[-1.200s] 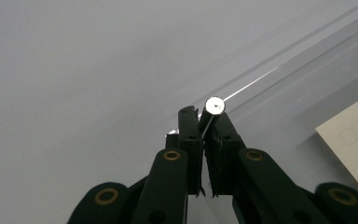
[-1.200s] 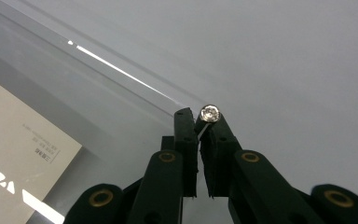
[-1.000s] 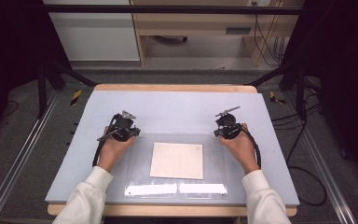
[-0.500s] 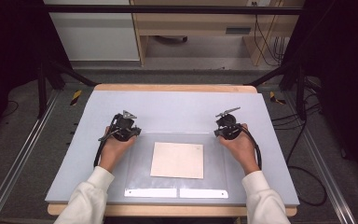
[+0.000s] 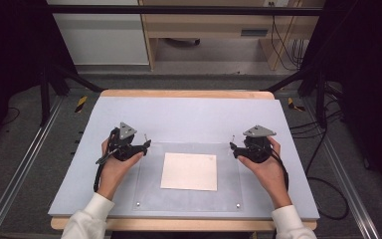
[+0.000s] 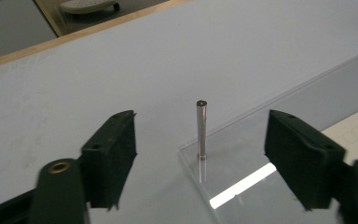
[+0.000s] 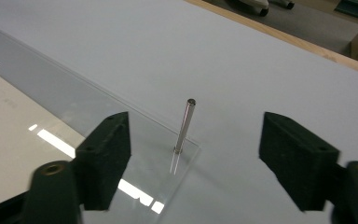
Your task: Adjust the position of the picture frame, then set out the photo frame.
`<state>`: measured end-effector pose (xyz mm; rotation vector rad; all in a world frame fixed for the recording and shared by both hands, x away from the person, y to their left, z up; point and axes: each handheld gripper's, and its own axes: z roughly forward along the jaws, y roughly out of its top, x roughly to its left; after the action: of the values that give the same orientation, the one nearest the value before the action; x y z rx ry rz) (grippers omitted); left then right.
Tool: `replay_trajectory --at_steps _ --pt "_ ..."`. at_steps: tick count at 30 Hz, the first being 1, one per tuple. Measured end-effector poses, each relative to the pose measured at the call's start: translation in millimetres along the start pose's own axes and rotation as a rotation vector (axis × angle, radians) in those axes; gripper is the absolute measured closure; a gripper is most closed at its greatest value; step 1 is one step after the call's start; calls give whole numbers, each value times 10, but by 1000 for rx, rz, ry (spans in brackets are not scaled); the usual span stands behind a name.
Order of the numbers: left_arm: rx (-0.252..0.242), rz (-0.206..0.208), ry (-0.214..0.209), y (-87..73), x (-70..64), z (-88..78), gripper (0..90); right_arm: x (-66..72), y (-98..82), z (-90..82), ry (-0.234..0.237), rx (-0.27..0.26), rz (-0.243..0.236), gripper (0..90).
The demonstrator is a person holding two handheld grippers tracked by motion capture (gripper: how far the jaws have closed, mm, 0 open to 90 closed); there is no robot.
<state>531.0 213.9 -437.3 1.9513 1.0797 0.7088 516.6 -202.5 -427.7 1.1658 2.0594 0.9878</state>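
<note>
Both your claws are gaping wide with nothing in them: left gripper (image 6: 200, 158) straddles the metal pin (image 6: 201, 129) at the far-left corner of the clear acrylic sheet (image 5: 189, 149), right gripper (image 7: 193, 158) does the same with the other pin (image 7: 183, 127). The sheet lies flat over the paper (image 5: 189, 171) on the table (image 5: 189, 112). My guess: close off-centre and you'll bend a pin sideways, or lift unevenly and the sheet tilts, dragging the paper.

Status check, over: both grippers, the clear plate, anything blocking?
Left gripper open, astride left pin. Right gripper open, astride right pin. Clear plate flat over paper. Nothing blocking.
</note>
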Motion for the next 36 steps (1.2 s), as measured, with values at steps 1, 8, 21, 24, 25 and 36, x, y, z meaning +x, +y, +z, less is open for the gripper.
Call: replay_trajectory --at_steps 1,8,21,24,25,36 --pt "-7 -6 -1 1 0 -14 155 5 2 4 -1 -5 -8 212" --pt "-39 13 5 -8 20 -72 72 68 29 -4 3 -20 -31 241" --pt "-50 52 -7 -58 -35 13 325 84 -1 137 -20 -13 -98 516" --pt "-53 39 -1 -89 -41 49 361 90 -10 184 -7 -2 -96 536" --pt "-60 32 3 -98 -40 54 399 92 -8 197 -3 -3 -100 565" --pt "-79 -10 2 -83 -68 164 632 56 45 369 -11 -4 -64 799"
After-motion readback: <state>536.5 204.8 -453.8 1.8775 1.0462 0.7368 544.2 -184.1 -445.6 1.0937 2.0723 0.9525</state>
